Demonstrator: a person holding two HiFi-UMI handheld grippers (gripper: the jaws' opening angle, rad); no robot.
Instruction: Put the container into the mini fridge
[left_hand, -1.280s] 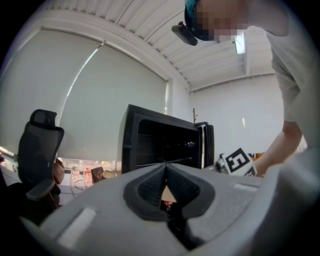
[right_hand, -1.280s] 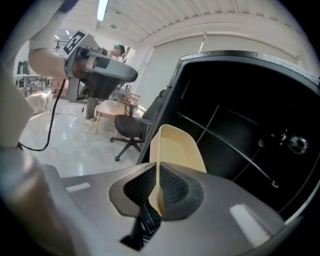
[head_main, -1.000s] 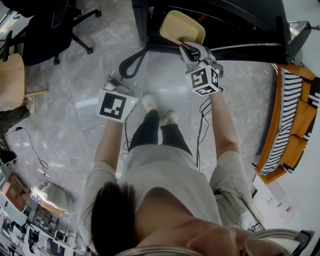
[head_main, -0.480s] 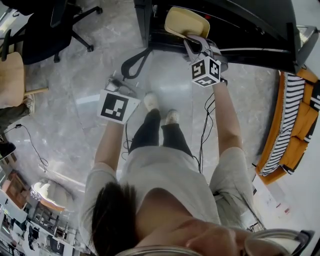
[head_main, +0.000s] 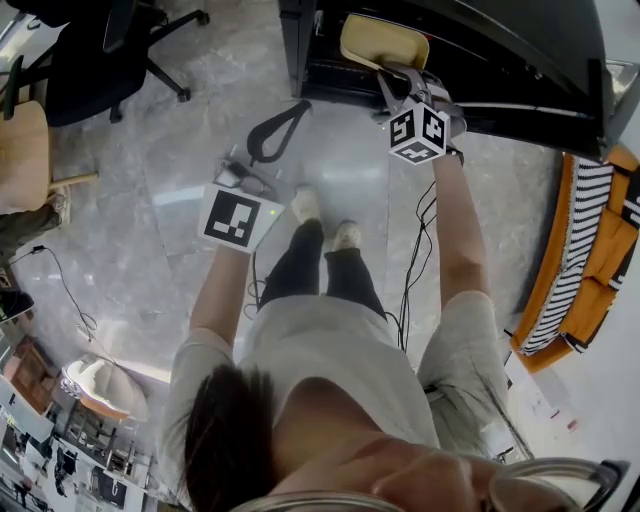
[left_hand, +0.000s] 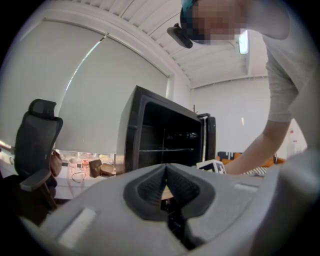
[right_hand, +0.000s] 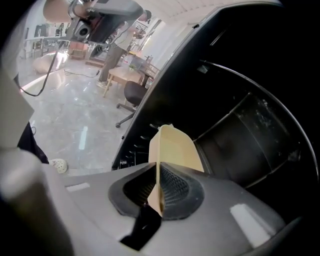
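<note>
My right gripper (head_main: 398, 82) is shut on the rim of a pale yellow container (head_main: 383, 43), which hangs at the open front of the black mini fridge (head_main: 470, 60). In the right gripper view the container (right_hand: 172, 150) stands edge-on between the jaws of the right gripper (right_hand: 159, 189), with the dark fridge interior (right_hand: 240, 120) just beyond it. My left gripper (head_main: 245, 178) hangs lower, over the floor, its jaws shut with nothing in them. In the left gripper view the left gripper (left_hand: 166, 189) faces the open fridge (left_hand: 165, 137) from a distance.
The fridge door (head_main: 600, 100) stands open at the right. A black strap (head_main: 272, 133) and cables (head_main: 410, 240) lie on the grey floor near the person's feet (head_main: 320, 215). An office chair (head_main: 100, 50) stands at upper left, a striped orange cushion (head_main: 580, 250) at right.
My right gripper has carried the yellow container up and forward, further into the fridge opening. The left gripper has stayed almost still.
</note>
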